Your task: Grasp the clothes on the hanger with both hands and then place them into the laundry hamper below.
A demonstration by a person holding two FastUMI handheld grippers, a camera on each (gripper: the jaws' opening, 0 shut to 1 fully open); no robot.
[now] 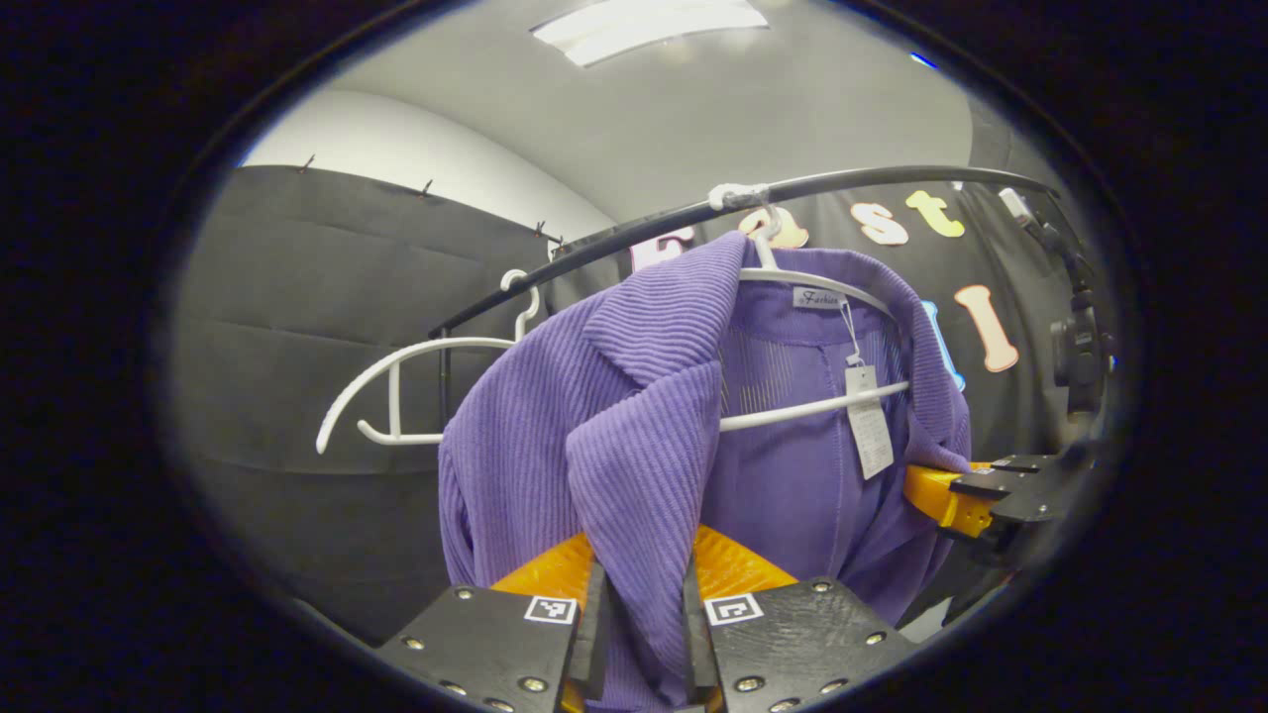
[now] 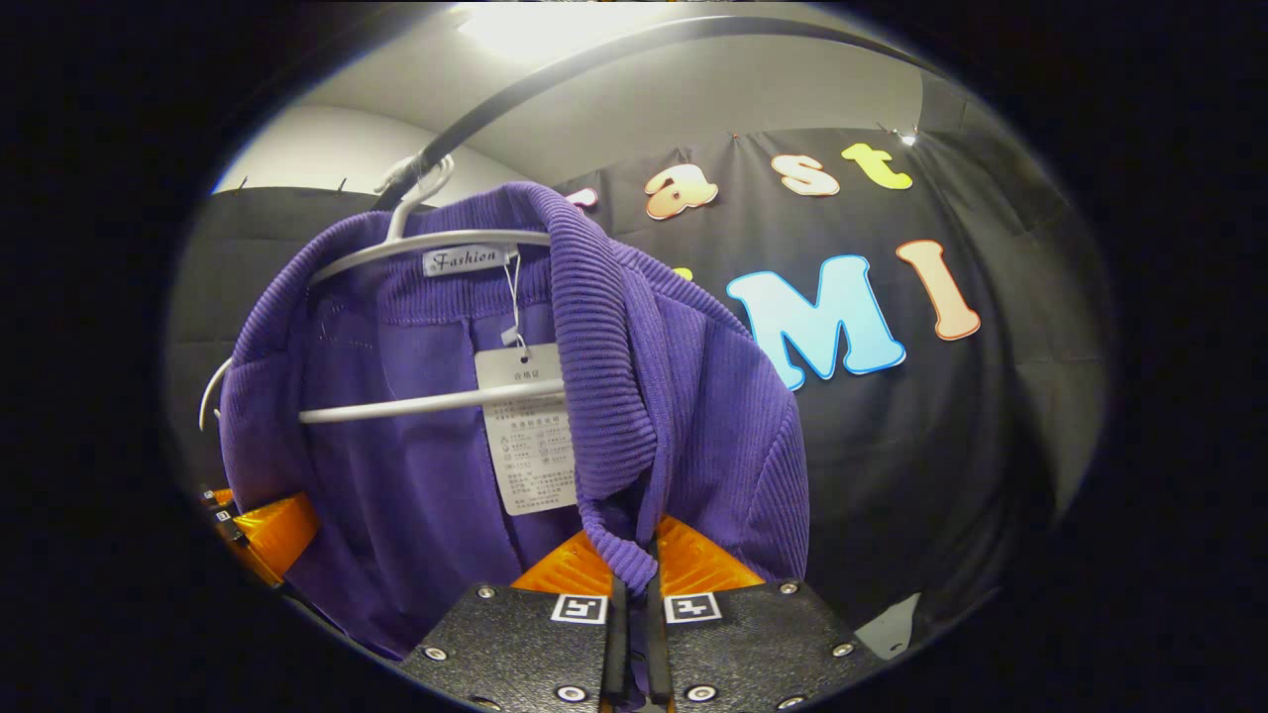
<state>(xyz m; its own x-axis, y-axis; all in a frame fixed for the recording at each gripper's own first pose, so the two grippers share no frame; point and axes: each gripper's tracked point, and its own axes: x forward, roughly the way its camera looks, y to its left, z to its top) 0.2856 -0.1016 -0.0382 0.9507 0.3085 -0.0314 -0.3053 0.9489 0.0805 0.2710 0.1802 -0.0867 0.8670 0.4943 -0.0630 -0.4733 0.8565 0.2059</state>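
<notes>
You've got both grippers clamped on the purple jacket (image 1: 555, 426), which hangs on the white hanger (image 1: 822, 406) hooked over the black rail (image 1: 614, 233). Your left gripper (image 1: 642, 634) has its fingers closed down on one front lapel edge, fabric pinched between them. Your right gripper (image 2: 634, 634) looks nearly closed on the other lapel's ribbed edge, though the contact itself is hard to make out. A paper tag (image 2: 530, 436) dangles inside the collar. An empty white hanger (image 1: 396, 396) sits further along the rail.
</notes>
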